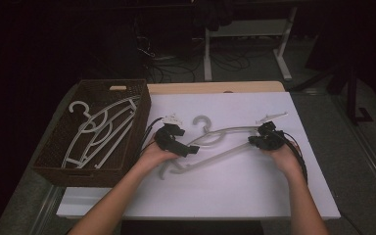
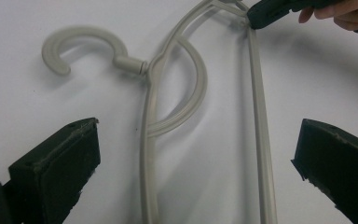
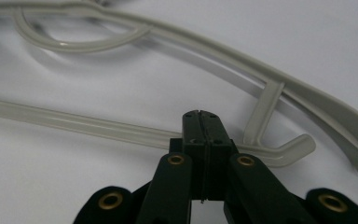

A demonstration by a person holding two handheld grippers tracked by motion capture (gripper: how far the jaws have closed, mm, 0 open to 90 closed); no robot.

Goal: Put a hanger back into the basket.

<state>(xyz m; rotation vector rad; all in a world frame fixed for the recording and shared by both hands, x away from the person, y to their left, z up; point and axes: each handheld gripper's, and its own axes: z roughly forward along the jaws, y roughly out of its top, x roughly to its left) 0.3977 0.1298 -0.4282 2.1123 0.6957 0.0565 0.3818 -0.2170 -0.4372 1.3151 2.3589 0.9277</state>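
Observation:
A pale grey plastic hanger [image 1: 225, 131] lies flat on the white tabletop, hook [image 1: 203, 121] toward the far side. My left gripper [image 1: 190, 148] hovers over its left half, open; in the left gripper view its jaws [image 2: 196, 158] stand wide on either side of the hanger's arm [image 2: 148, 140] and lower bar [image 2: 261, 140], touching neither. My right gripper [image 1: 253, 141] is at the hanger's right end, shut. In the right gripper view its closed tips [image 3: 200, 116] sit over the lower bar [image 3: 74, 122], with nothing seen between the pads. The right gripper's tip [image 2: 270, 9] also shows in the left gripper view.
A brown wicker basket [image 1: 142, 105] stands at the table's left and holds several more pale hangers [image 1: 103, 129]. A small white piece [image 1: 271, 117] lies at the back right. The white tabletop [image 1: 225, 196] ends close in front of the person's forearms.

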